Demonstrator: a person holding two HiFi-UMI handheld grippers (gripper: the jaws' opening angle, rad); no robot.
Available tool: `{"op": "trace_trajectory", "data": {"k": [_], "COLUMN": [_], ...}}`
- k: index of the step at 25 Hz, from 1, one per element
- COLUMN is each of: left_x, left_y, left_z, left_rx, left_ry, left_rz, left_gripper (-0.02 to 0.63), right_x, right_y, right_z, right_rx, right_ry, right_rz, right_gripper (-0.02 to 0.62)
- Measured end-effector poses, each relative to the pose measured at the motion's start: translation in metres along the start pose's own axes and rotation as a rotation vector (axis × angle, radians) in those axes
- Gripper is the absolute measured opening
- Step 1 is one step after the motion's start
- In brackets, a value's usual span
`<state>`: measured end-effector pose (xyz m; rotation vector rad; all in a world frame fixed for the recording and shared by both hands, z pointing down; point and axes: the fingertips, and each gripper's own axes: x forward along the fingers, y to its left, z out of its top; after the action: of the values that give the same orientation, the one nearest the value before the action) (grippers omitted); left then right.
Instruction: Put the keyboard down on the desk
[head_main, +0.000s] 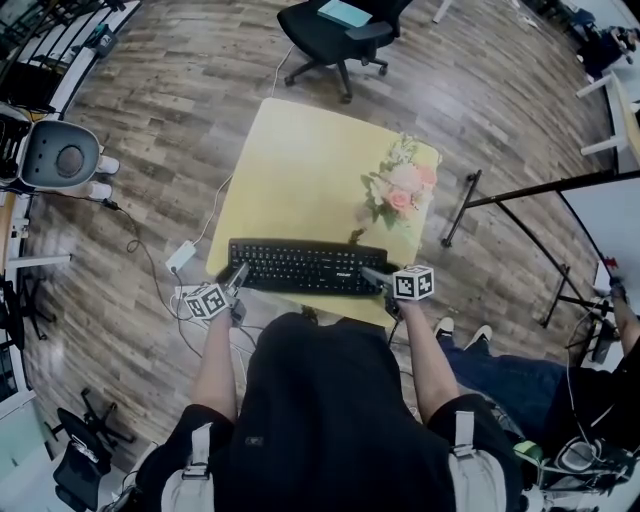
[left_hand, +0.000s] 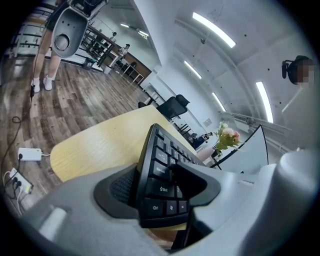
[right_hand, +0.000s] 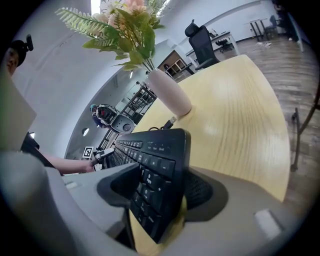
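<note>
A black keyboard (head_main: 305, 267) lies along the near edge of the yellow desk (head_main: 300, 170). My left gripper (head_main: 238, 278) is at its left end. In the left gripper view that end (left_hand: 162, 185) sits between the jaws, which stand wide and loose around it. My right gripper (head_main: 378, 277) is at the right end. In the right gripper view the keyboard's end (right_hand: 160, 180) is between the pads (right_hand: 200, 192), which lie against its top and underside. Desk wood shows just beneath it.
A vase of pink flowers (head_main: 398, 190) stands on the desk's right side, just behind the keyboard, and looms close in the right gripper view as the vase (right_hand: 167, 92). An office chair (head_main: 340, 35) is beyond the desk. Cables and a power strip (head_main: 182, 258) lie on the floor at left.
</note>
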<state>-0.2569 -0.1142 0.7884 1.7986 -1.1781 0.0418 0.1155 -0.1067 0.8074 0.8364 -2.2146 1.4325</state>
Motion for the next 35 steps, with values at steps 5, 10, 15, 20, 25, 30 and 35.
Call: {"op": "trace_trajectory", "data": {"k": [5,10,15,20,25,30,35], "left_x": [0.003,0.002,0.002,0.001,-0.001,-0.003,-0.005], "left_y": [0.01,0.012,0.012,0.013,0.012,0.017,0.019], "left_z": [-0.002,-0.003,-0.001,-0.001,-0.001,-0.004,-0.004], "left_rx": [0.01,0.016,0.045,0.06,0.105,0.191,0.261], "left_ry": [0.002,-0.009,-0.011,-0.019,-0.03,-0.008,0.025], "left_rz": [0.058,0.076,0.102,0.115,0.125,0.189,0.231], "left_gripper": [0.225,0.23,0.233,0.235,0.238,0.25,0.255], "right_x": [0.001,0.003,-0.002,0.0,-0.002,0.0,-0.001], "right_y": [0.004,0.0,-0.008,-0.008,-0.01,-0.008,-0.005], "right_z": [0.002,0.0,0.001,0.002,0.0,0.0,0.002], "right_rx": [0.018,0.015,-0.035,-0.041,-0.1,-0.116,-0.119], "right_ry": [-0.028,-0.029,-0.017,-0.03,-0.037,-0.06,-0.066], "right_rz": [-0.009,-0.04,-0.148,-0.166,-0.263,-0.294,-0.328], "right_gripper": [0.272,0.278,0.295,0.295,0.307,0.307,0.307]}}
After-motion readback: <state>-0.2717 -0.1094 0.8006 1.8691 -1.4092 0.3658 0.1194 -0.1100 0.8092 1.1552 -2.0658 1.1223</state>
